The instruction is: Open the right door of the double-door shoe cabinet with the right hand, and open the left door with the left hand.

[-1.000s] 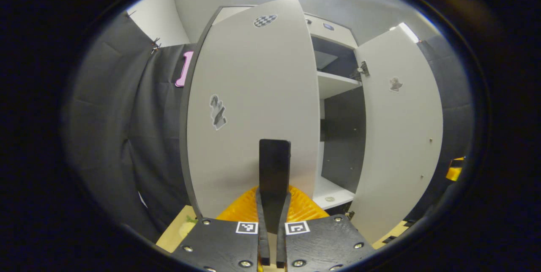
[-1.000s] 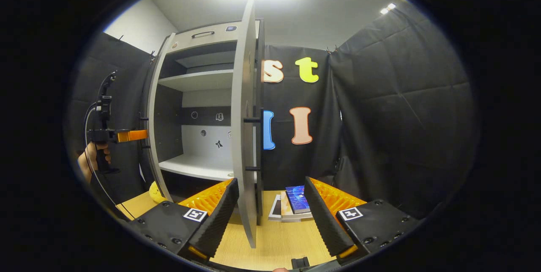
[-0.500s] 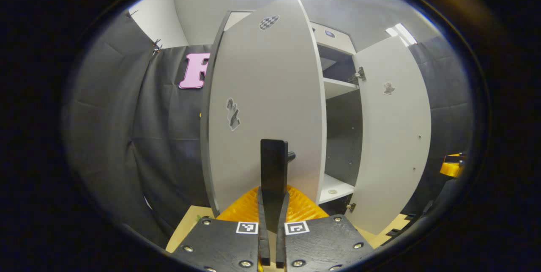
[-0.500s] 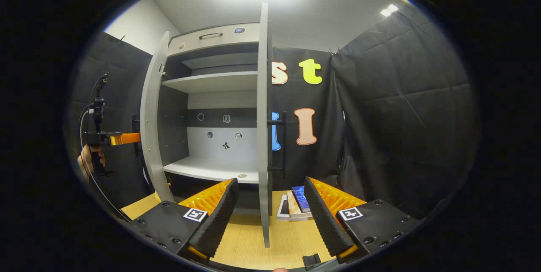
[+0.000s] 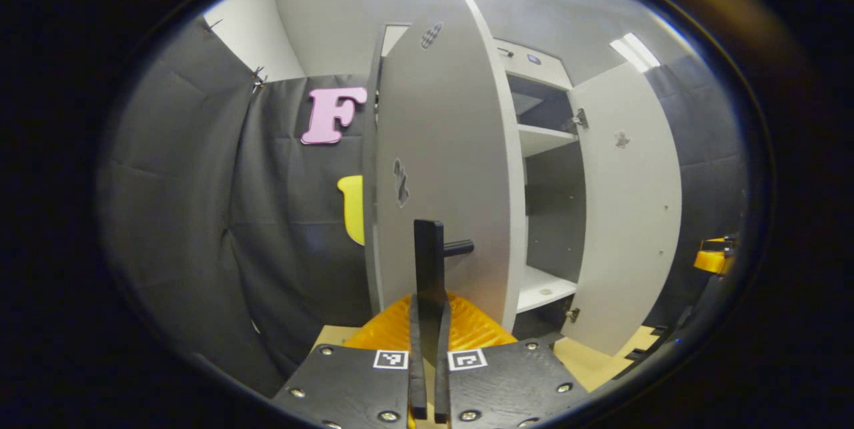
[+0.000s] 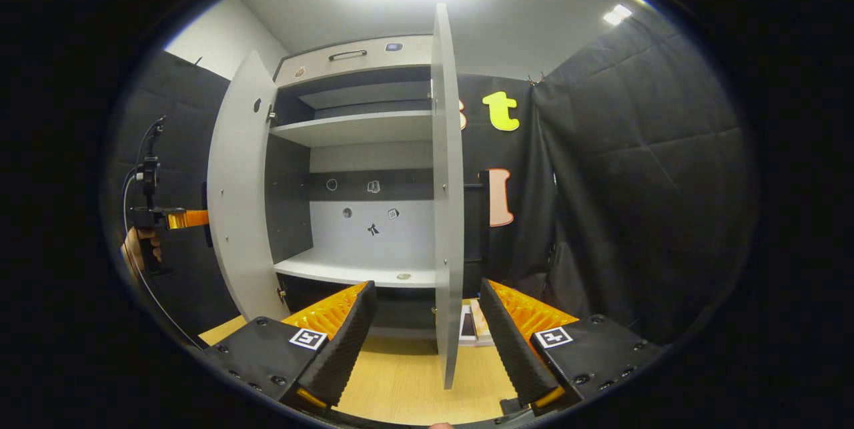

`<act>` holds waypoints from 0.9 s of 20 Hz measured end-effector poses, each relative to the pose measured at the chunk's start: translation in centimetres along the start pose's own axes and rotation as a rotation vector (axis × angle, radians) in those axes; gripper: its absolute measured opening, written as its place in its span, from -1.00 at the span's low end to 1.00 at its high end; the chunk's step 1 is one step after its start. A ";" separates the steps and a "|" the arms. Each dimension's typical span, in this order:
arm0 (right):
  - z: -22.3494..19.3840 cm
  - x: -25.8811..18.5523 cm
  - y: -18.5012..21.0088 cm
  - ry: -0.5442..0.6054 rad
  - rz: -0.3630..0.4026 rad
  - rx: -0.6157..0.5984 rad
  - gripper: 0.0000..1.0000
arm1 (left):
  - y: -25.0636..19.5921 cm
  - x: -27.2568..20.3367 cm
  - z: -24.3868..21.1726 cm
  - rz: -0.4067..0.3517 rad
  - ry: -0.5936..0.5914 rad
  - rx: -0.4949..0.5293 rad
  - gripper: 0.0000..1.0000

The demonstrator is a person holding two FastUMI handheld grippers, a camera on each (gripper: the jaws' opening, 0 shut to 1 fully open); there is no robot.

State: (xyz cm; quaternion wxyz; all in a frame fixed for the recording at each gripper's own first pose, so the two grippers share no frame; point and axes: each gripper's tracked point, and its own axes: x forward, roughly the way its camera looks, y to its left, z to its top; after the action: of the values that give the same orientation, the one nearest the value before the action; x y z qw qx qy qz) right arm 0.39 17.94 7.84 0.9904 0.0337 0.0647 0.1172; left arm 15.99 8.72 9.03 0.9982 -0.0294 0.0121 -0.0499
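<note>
**Both doors swung out; left pull near its end**

Shoe cabinet [image 6: 353, 59] stands at the back edge of the wooden table [image 6: 407, 382], shelves exposed. Right door [image 6: 446, 202] stands wide open, seen nearly edge-on in the right gripper view. The right gripper [image 6: 427, 322] has its jaws spread wide with nothing between them, the door's lower edge hanging in the gap untouched. That half looks done.

Left door [image 5: 447, 169] is also swung well out from the carcass. The left gripper [image 5: 428, 322] has its fingers closed together on the door's black handle [image 5: 430, 262]. In the right gripper view that gripper sits at the door's outer face, a hand [image 6: 137, 252] on its grip.

Judgement: what remains is a little more swing, if any, then release.
</note>
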 end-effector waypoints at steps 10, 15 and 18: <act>-0.6 -0.2 2.2 0.020 0.008 0.017 0.94 | 3.9 -2.1 -1.5 0.103 0.016 -0.024 -0.95; -0.4 -0.6 3.5 0.004 0.016 0.001 0.94 | 3.2 -2.7 -0.6 0.118 -0.003 0.007 -0.95; -0.3 -0.8 4.3 -0.008 0.014 -0.006 0.94 | 3.1 -4.4 -0.1 0.133 -0.045 -0.008 -0.96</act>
State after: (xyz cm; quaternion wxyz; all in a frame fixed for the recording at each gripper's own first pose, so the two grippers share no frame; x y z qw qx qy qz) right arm -1.37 21.96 8.01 0.9899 0.0317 0.0604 0.1240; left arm 11.90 12.21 8.86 0.9993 -0.0334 -0.0080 0.0170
